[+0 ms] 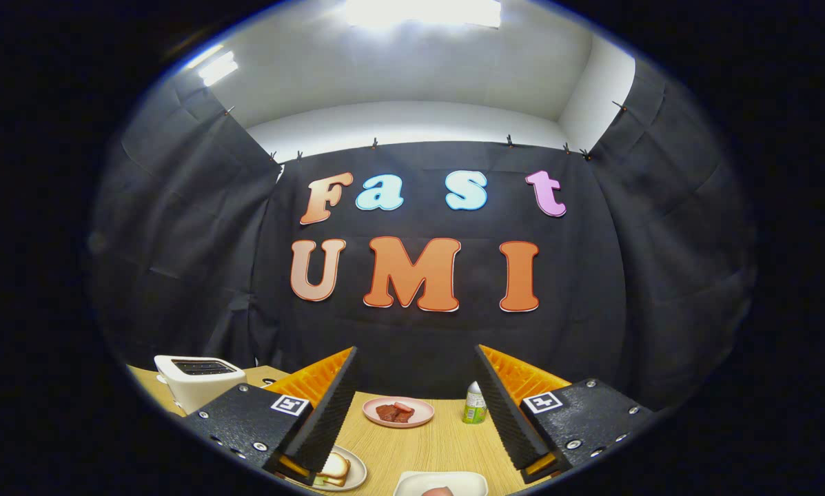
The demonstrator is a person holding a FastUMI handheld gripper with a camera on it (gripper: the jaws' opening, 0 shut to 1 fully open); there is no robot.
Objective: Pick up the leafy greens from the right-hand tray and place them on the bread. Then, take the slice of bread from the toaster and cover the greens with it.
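My gripper (416, 351) is open, raised above the wooden table (446, 441), with nothing between its fingers. A white toaster (198, 379) stands beyond the left finger at the table's left side; its top slots look dark. By the base of the left finger sits a small white plate (358, 475) carrying stacked bread slices (334, 468) with a thin green edge between them. Between the finger bases lies a white tray (442, 482) holding something pinkish, mostly cut off.
A pink plate (422, 417) with reddish-brown meat pieces (395, 411) sits mid-table ahead of the fingers. A small green bottle (475, 404) stands just left of the right finger. Black cloth walls close the booth behind the table.
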